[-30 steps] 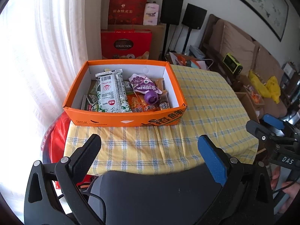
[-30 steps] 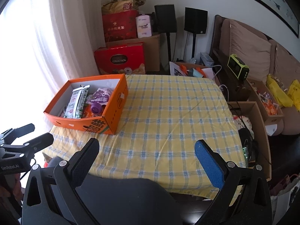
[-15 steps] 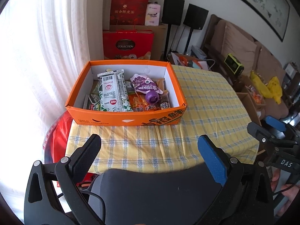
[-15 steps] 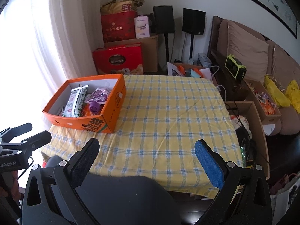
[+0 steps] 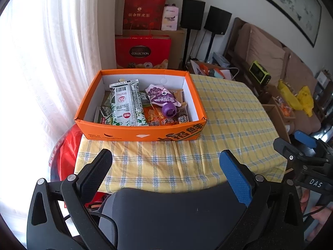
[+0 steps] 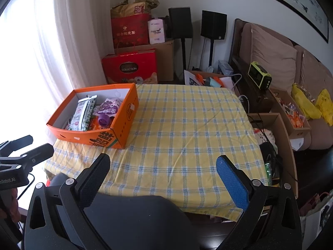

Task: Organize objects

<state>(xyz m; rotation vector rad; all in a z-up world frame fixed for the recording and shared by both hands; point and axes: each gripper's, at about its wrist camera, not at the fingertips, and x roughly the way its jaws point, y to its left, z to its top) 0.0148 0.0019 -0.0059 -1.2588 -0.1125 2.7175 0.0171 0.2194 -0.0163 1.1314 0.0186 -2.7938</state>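
Observation:
An orange cardboard box (image 5: 145, 134) stands on the left part of a table with a yellow checked cloth (image 5: 229, 112). In the box lie several snack packs: a long white and green pack (image 5: 124, 104), a purple spouted pouch (image 5: 162, 100) and orange packets. My left gripper (image 5: 166, 162) is open and empty, held above the table's near edge, short of the box. My right gripper (image 6: 163, 165) is open and empty over the near edge, to the right of the box (image 6: 116, 123). Each gripper shows at the edge of the other's view.
A dark chair back (image 5: 177, 212) is under both grippers. White curtains (image 5: 52, 62) hang at the left. Red gift boxes (image 6: 130, 68), speakers (image 6: 213, 25) and cardboard cartons stand behind the table. A sofa (image 6: 291, 66) and open cartons (image 6: 278, 133) are at the right.
Both grippers have drawn back and risen a little from the table, so the box and cloth look slightly farther away. Both stay open.

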